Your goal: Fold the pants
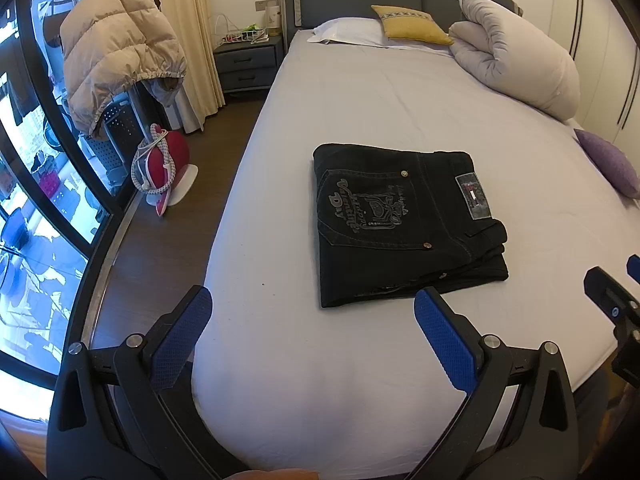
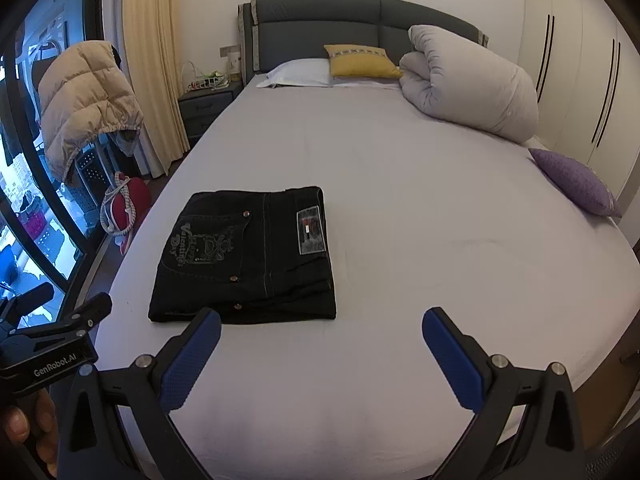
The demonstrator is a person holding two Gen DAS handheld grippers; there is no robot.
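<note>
Jeans [image 1: 404, 224], black denim folded into a thick, heavy, limp stack on the bed [image 1: 360, 100], want gripping at the layered near edge; left claw [image 1: 312, 320] and right claw [image 2: 322, 338] both hover spread and empty.

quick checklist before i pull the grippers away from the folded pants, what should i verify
1. Pants folded into a compact rectangle: ok.
2. Pants lying fully on the bed, away from its edge: ok.
3. Left gripper open, holding nothing: ok.
4. Right gripper open, holding nothing: ok.
5. No fabric caught on either gripper: ok.
6. Layers underneath the fold lying even: cannot tell.
</note>
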